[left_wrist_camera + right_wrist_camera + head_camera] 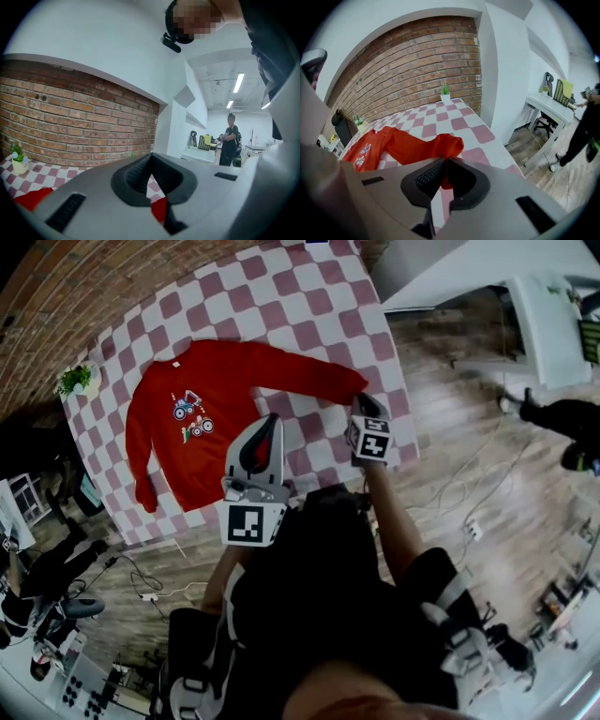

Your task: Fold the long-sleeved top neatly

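My left tongs [270, 420] hover with jaws pressed together and nothing between them, above the lower hem of the long-sleeved top [206, 442]. My right tongs [444, 163] are clamped on the cuff end of its sleeve [419, 146], holding it bunched just above the checked tablecloth [309, 296]. The rest of the red top lies flat, front up. Beyond it a potted plant [77, 381] stands at a table corner by the brick wall [417, 61].

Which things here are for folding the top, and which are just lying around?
For the job: red top, its sleeve pinched in the right gripper; left gripper, jaws shut, empty; checked table.
Just lying around: potted plant; floor cables; white desk.
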`<control>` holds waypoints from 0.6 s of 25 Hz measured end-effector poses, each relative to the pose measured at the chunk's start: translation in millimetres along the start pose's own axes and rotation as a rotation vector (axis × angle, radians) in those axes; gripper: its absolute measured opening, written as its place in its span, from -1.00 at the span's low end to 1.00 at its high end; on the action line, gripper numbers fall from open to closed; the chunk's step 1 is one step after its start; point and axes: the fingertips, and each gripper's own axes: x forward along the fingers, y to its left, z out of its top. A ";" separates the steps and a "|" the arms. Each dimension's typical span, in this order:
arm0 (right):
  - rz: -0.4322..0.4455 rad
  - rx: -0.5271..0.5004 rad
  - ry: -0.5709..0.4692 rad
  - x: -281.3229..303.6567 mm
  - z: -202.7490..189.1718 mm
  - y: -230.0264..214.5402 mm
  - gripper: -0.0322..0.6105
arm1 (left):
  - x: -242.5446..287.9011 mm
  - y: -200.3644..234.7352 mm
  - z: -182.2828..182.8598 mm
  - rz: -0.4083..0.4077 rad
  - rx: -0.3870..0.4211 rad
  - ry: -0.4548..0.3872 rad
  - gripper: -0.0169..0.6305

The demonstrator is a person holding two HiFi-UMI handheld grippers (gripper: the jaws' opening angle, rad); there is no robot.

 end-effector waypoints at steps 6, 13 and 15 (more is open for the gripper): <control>0.080 -0.080 -0.073 -22.2 45.8 22.5 -0.82 | -18.1 17.1 7.6 0.074 -0.007 -0.024 -0.93; 0.187 -0.158 -0.140 -45.8 97.8 53.6 -0.82 | -41.2 35.5 16.6 0.190 -0.021 -0.053 -0.93; 0.218 -0.187 -0.163 -51.2 111.6 65.1 -0.82 | -50.3 40.2 19.4 0.222 -0.024 -0.070 -0.93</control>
